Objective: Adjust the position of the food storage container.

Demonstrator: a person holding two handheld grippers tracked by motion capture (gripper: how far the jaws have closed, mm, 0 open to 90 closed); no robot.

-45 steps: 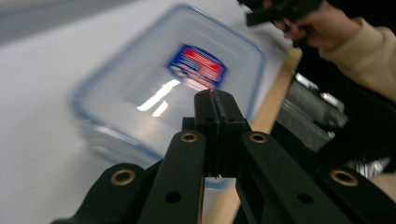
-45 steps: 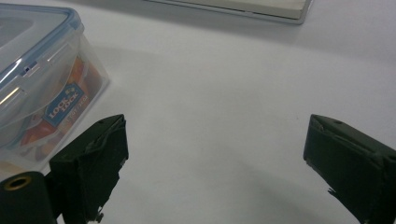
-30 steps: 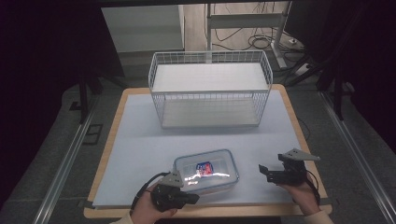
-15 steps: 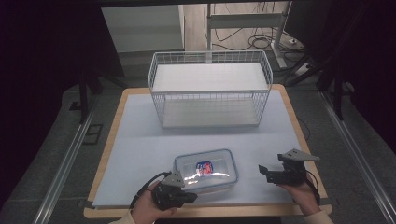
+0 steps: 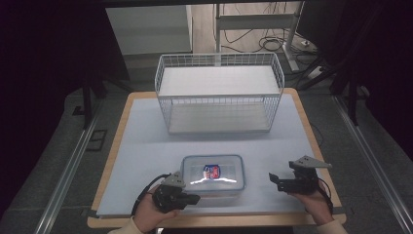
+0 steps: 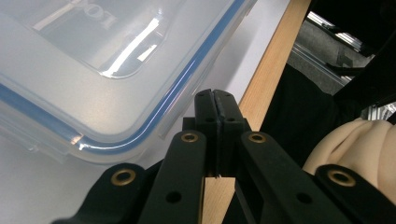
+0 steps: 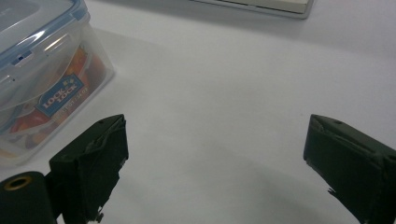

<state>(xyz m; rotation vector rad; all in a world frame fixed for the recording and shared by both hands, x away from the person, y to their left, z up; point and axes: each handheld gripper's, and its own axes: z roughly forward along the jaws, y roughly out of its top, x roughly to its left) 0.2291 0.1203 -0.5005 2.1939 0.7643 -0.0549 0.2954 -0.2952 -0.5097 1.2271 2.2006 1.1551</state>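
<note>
Left gripper (image 5: 192, 198): jaws are pressing together with nothing between them; in the left gripper view the tips (image 6: 216, 100) are sitting just beside the container's near corner, and whether they are touching its rim I cannot tell.
Left hand (image 5: 148, 214): holding that gripper at the table's (image 5: 146, 146) near edge, just left of the container.
Container (image 5: 214, 174): clear plastic box with a blue-sealed lid on, lying flat on the white table top near its front edge; something red and orange is showing through its wall (image 7: 70, 70).
Right gripper (image 5: 273, 181): jaws are standing wide apart and empty, pointing toward the container from its right, apart from it.
Wire basket (image 5: 219, 92): white, standing well behind the container.
</note>
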